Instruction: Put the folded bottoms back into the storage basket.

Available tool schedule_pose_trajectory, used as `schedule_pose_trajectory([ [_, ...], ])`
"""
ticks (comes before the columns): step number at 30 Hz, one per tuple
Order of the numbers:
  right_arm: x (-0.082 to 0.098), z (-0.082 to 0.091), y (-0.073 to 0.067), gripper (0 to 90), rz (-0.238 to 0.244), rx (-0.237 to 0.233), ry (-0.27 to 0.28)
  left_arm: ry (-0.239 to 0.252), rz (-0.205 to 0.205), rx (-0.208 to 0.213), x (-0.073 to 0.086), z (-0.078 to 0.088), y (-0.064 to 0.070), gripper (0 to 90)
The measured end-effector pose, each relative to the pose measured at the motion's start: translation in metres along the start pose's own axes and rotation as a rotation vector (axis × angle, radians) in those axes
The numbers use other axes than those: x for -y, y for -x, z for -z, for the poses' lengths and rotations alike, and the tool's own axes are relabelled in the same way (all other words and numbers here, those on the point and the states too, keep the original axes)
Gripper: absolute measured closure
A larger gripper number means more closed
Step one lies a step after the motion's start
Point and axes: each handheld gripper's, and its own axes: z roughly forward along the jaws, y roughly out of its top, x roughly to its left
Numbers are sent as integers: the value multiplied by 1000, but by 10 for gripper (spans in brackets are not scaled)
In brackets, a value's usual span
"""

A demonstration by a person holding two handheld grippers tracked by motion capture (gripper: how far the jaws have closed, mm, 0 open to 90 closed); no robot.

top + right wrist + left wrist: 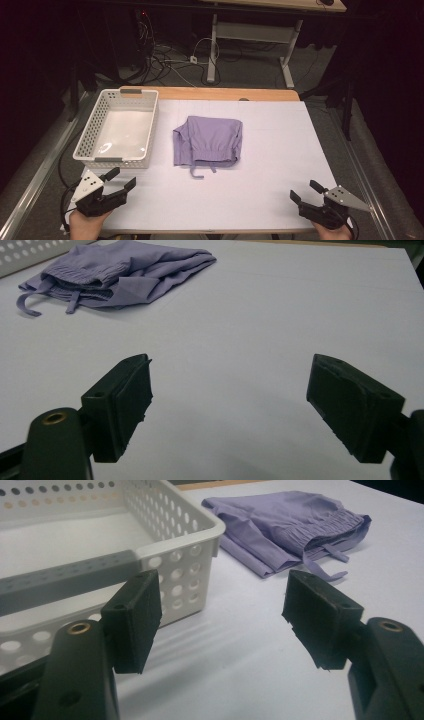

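White table cover (260, 165) across most of the high view, wooden strip showing along its far edge. Left of centre, white perforated basket (118, 129), long axis running near to far, nothing inside. Just right of it, apart from its wall, folded purple shorts (207, 140) at frame centre: waistband and drawstring toward the bottom of the frame, roughly square fold. Wide bare cover to the right and below. Lower left, left gripper (120, 180), jaws apart and gripping nothing, close by the basket's near corner. Lower right, right gripper (306, 192), jaws spread wide, nothing between. Hands cut off by the bottom edge.
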Motion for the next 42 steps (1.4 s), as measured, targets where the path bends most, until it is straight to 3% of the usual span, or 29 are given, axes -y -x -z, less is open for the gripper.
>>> schedule_pose_trajectory([
  [9,0,0,-2,191,17,-18,-2,9,-44,23,-4,-3,13,302],
  [13,0,-1,-2,191,21,-22,-4,25,-38,32,-6,-3,15,302],
  [22,0,0,-2,191,18,-29,-1,20,-80,84,-13,-19,31,302],
  [32,0,-1,-1,191,17,-42,1,28,-75,121,-20,-35,39,302],
  [42,-1,-3,-2,191,20,-51,-7,6,-91,149,-26,-51,47,302],
])
